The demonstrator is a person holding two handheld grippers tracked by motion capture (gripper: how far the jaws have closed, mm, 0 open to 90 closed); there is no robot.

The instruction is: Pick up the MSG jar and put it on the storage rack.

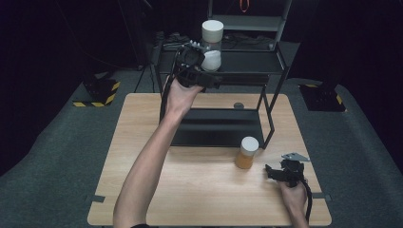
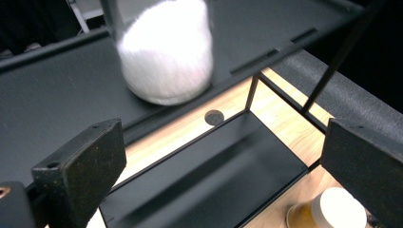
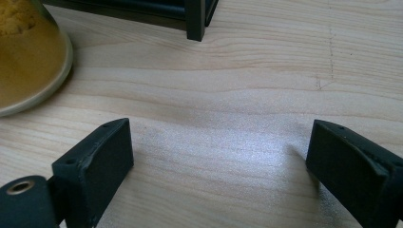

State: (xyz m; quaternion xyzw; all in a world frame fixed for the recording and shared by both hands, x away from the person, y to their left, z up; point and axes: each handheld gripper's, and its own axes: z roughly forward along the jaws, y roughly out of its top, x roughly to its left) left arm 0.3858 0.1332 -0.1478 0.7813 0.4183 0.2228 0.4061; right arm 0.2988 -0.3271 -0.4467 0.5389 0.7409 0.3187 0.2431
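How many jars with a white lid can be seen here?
2: a clear jar stands on the upper shelf near the left gripper; a jar of orange powder stands on the table.

Two white-filled jars point(image 1: 212, 45) stand on the black rack point(image 1: 228, 126); one orange-filled jar point(image 1: 246, 153) stands on the desk point(image 1: 199, 190).

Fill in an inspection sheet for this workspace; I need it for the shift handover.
Surface: wooden table, bare around the rack.
Job's things: white-filled jar on the black rack's middle shelf; amber jar with white lid on the table.
Clutter: small dark disc on the table behind the rack.
Grippers: left gripper open, beside the white-filled jar; right gripper open, low over the table near the amber jar.
Cables: one trails from each gripper.
Surroundings: grey floor, hazard-striped bases, dark room.
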